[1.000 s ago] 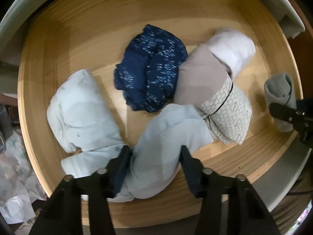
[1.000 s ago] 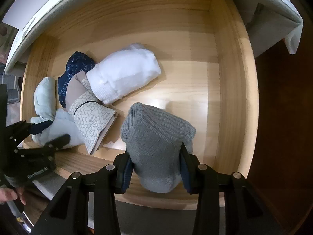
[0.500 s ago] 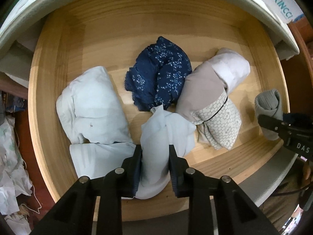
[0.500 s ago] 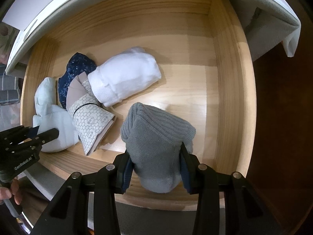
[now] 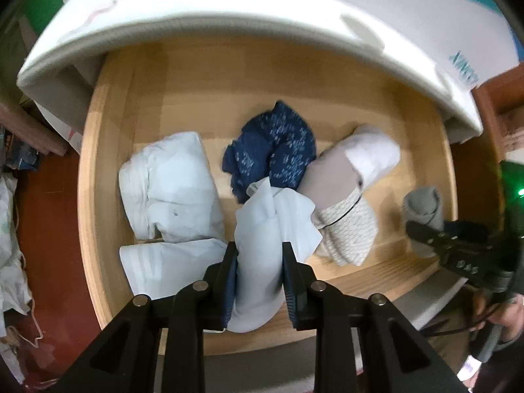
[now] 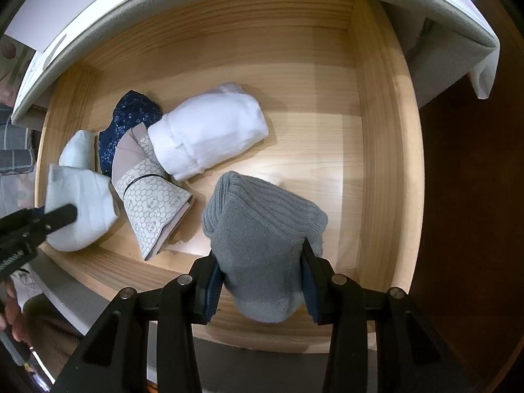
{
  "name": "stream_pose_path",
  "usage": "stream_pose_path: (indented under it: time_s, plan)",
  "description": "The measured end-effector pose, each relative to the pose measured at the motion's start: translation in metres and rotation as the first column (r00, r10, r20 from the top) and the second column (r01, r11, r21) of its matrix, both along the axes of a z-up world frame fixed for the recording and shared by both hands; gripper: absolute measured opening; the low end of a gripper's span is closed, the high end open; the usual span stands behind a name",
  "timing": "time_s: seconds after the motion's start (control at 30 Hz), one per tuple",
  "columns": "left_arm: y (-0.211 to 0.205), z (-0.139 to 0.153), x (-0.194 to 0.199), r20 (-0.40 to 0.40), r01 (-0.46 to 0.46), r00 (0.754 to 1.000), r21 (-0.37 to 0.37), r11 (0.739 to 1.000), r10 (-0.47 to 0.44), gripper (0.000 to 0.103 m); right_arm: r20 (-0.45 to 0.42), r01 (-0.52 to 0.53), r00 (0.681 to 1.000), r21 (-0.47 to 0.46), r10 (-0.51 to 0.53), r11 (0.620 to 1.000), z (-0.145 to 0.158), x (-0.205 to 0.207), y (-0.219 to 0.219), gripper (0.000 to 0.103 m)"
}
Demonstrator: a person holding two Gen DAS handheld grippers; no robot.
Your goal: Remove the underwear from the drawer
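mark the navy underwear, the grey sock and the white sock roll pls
navy underwear (image 5: 271,145), left wrist view, on its bunched patterned middle.
grey sock (image 6: 262,226), right wrist view, on the ribbed knit above the claw.
white sock roll (image 6: 213,134), right wrist view, on the smooth middle of the roll.

drawer: pale honey wood with fine straight grain
pinched bundle: very light icy blue, plain
folded stack: the same pale blue, plain
rolled piece: navy with small white flecks
patterned piece: cream with a grey honeycomb print and small faces, a thin dark band, taupe upper part
white roll: plain white, ribbed cuff
knit roll: mid grey, ribbed
left gripper: black, dark blue pads
right gripper: black, dark blue pads
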State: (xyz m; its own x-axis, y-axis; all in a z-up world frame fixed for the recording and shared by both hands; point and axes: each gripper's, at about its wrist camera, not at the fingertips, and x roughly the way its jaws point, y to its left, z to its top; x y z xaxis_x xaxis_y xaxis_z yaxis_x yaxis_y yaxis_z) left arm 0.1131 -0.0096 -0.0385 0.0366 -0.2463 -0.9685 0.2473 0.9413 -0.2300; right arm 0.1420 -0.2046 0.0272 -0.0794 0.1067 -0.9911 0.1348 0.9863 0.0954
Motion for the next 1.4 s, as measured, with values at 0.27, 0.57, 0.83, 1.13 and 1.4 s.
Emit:
stream_pose_path:
  time_s: [0.27, 0.57, 0.83, 1.13, 1.4]
  plan:
    - [0.016, 0.030, 0.002, 0.044, -0.033, 0.998, -0.034, 0.999, 0.035, 0.023, 0.005, -0.001, 1.000, -0.001, 0.001, 1.000, -0.001, -0.001, 0.000, 0.039]
    - [0.016, 0.053, 0.001, 0.095, -0.060, 0.993, -0.076, 0.995, 0.067, 0.022, 0.011, 0.002, 1.000, -0.001, -0.002, 1.000, 0.001, -0.002, -0.002, 0.039]
    - [0.019, 0.085, 0.002, 0.156, -0.064, 0.985, -0.096, 0.993, 0.079, 0.022, 0.010, 0.003, 1.000, -0.004, -0.003, 1.000, 0.001, -0.002, -0.002, 0.039]
    - [0.023, 0.130, 0.004, 0.221, -0.062, 0.971, -0.135, 0.989, 0.091, 0.022, 0.008, -0.010, 1.000, -0.026, 0.010, 1.000, 0.001, -0.001, 0.003, 0.039]
    - [0.029, 0.191, 0.012, 0.305, -0.063, 0.946, -0.173, 0.983, 0.115, 0.022, 0.008, -0.006, 1.000, -0.020, 0.006, 1.000, -0.001, 0.000, 0.003, 0.039]
